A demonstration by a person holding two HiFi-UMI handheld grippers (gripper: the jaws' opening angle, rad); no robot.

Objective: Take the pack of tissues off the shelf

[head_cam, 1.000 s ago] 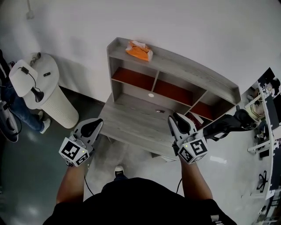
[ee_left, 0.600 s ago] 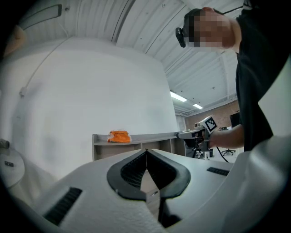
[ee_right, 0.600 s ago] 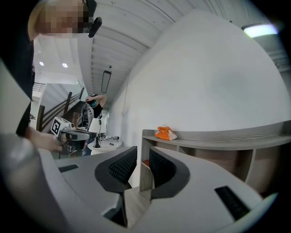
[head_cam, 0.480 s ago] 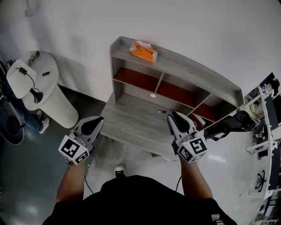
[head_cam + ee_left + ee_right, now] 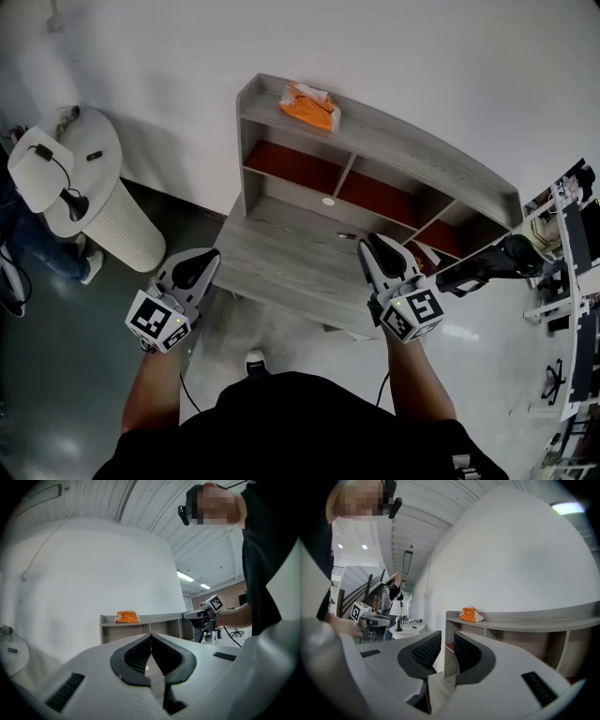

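- since a second ago only my view drifted; tissue pack (image 5: 309, 106) lies on the shelf (image 5: 422, 155) top, left end.
- left tongs (image 5: 208, 260) closed, right tongs (image 5: 373, 248) slightly apart, both empty, well short.
- risk: such narrow jaws may shove the soft pack off that end.

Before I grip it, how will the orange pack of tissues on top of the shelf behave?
Probably soft: the pack of tissues looks crumpled and uneven and may squash. Its thin wrapper suggests it is light, perhaps slippery. It lies flat on the shelf top, so it should slide, not roll.
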